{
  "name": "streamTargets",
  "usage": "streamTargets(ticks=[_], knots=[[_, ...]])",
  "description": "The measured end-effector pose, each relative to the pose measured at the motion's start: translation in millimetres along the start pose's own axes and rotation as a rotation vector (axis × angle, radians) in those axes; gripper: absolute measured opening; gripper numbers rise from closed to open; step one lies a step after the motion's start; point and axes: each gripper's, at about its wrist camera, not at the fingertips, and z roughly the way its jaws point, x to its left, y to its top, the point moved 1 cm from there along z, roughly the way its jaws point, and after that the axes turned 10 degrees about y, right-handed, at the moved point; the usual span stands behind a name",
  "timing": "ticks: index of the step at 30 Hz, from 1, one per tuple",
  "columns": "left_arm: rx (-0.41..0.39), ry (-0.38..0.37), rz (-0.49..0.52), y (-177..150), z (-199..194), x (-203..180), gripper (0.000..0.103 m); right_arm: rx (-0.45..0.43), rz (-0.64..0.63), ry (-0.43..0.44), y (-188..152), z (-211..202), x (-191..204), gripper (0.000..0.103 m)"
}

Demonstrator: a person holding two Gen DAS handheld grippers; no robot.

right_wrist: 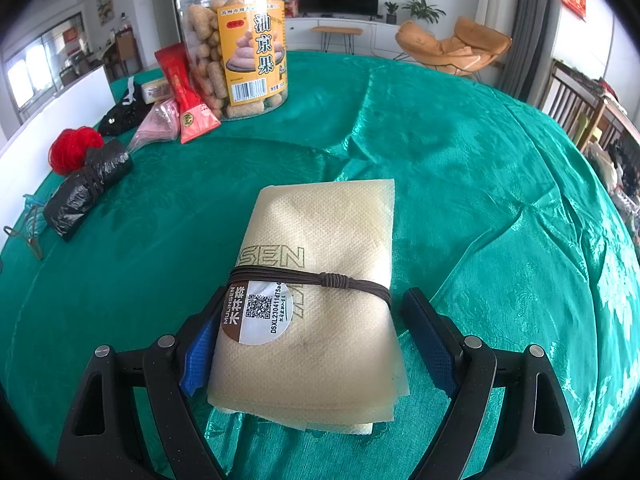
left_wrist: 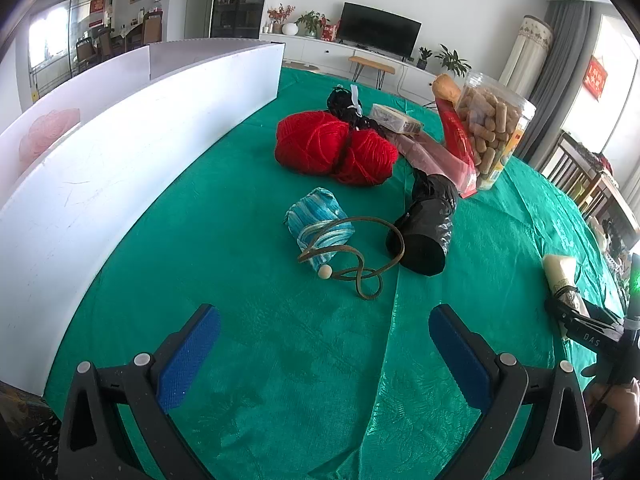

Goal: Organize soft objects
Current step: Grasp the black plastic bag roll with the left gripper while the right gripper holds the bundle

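The right hand-held gripper (right_wrist: 316,344) is set around a folded beige non-woven bag (right_wrist: 316,292), bound by a brown elastic band (right_wrist: 320,280) and lying flat on the green-clothed worktop (right_wrist: 480,160). The left pad touches the bundle's edge, a gap is seen at the right pad, so the jaws are judged partly open and not yet clamped. The left hand-held gripper (left_wrist: 324,360) is held wide open and empty above bare cloth. Risks are noted as judgement: the bundle is thin and slack, so a closing grip may buckle it or catch only the upper layers; the loose free end may droop and drag on lifting; the glossy cloth may be pinched with it. Further soft items are recorded: red yarn (left_wrist: 334,148), a blue-white yarn bundle (left_wrist: 320,224) with a leather cord and wooden bead (left_wrist: 324,272) looped over it, and a rolled black plastic bag (left_wrist: 424,224) touching that cord, so lifting one may pull the other. A snack jar (right_wrist: 236,44), a red packet (right_wrist: 188,92) and a pink bag (right_wrist: 156,124) stand clustered behind. A white partitioned box (left_wrist: 120,128) flanks the left side; its wall would have to be cleared.
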Motion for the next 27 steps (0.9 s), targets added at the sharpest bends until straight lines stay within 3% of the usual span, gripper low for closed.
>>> streamTargets(ticks=[21, 24, 27], knots=[[0.002, 0.000, 0.004, -0.2, 0.5, -1.2, 0.103, -0.001, 0.000, 0.001, -0.1, 0.1, -0.2, 0.086], [0.003, -0.039, -0.014, -1.2, -1.2, 2.7, 0.103, -0.001, 0.001, 0.001, -0.2, 0.2, -0.2, 0.086], [0.005, -0.129, -0.072, 0.8, -6.5, 14.4, 0.103, -0.001, 0.000, 0.000, -0.5, 0.4, 0.0, 0.086]])
